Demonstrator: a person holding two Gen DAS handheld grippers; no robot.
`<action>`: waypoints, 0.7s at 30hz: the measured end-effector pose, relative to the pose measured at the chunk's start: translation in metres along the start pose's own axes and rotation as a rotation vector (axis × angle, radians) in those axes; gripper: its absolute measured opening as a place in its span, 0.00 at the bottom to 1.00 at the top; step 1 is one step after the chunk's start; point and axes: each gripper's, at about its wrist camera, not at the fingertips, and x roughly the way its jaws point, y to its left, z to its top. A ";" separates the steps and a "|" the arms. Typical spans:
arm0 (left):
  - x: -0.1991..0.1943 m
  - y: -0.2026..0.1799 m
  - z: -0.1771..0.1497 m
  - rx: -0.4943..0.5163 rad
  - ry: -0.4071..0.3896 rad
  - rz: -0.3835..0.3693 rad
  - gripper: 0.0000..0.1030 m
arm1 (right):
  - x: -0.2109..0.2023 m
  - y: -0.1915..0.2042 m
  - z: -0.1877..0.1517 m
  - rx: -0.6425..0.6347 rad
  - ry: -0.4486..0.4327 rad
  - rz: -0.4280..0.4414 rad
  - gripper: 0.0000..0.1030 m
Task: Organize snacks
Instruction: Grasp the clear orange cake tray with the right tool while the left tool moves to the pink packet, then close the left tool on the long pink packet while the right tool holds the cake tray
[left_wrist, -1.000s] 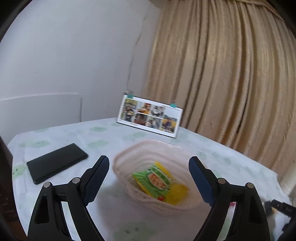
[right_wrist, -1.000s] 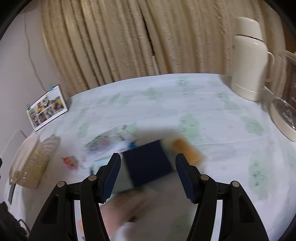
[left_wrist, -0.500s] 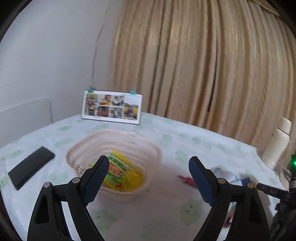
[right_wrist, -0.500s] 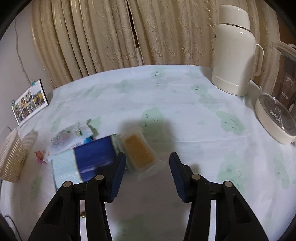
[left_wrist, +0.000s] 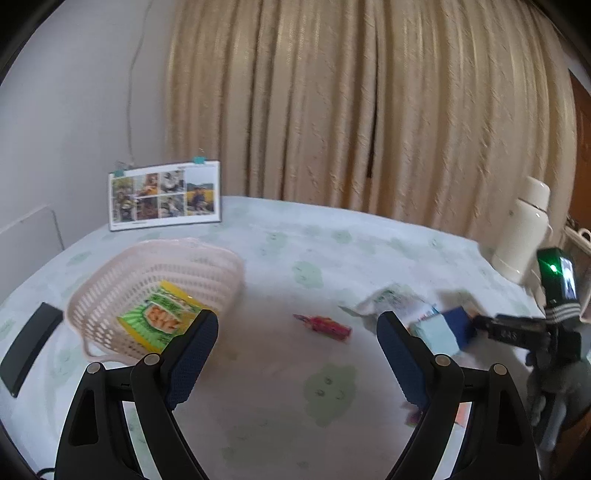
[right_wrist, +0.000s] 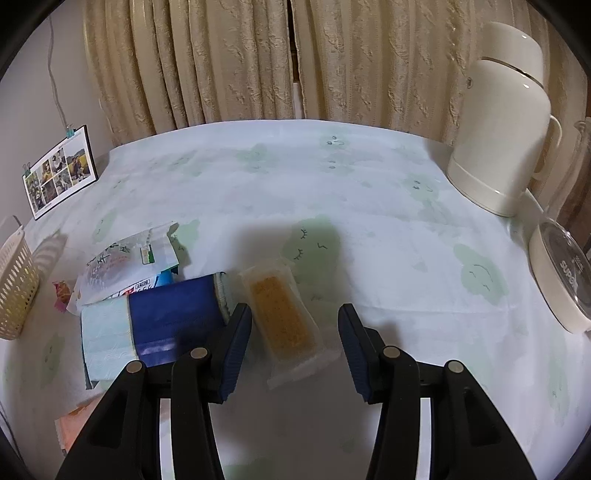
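A pale pink basket (left_wrist: 122, 269) stands left of centre in the left wrist view and holds a green and yellow snack packet (left_wrist: 159, 317). My left gripper (left_wrist: 297, 350) hangs open above the table, empty. A small red wrapped snack (left_wrist: 325, 325) lies ahead of it. In the right wrist view my right gripper (right_wrist: 295, 334) is open, its fingers on either side of the near end of a clear packet with an orange biscuit (right_wrist: 284, 321). Left of it lie a blue and pale box (right_wrist: 155, 325) and a white pouch (right_wrist: 125, 258).
A photo stand (left_wrist: 164, 195) is at the table's far left, a black phone (left_wrist: 27, 345) near the left edge. A cream thermos (right_wrist: 502, 122) and a white appliance with a clear lid (right_wrist: 565, 277) stand at the right. An orange packet (right_wrist: 75, 424) lies near the front edge.
The left gripper has swung right, so the basket now sits at the left and the loose snacks show. The right gripper moved right from the blue box to the biscuit packet.
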 end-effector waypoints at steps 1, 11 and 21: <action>0.003 -0.002 -0.001 0.000 0.015 -0.014 0.85 | 0.002 -0.001 0.000 0.004 0.010 0.013 0.43; 0.025 -0.023 -0.006 0.009 0.125 -0.114 0.85 | 0.007 -0.005 0.001 0.021 0.030 0.057 0.36; 0.052 -0.058 -0.016 0.066 0.264 -0.245 0.85 | 0.006 -0.010 -0.001 0.055 0.029 0.040 0.25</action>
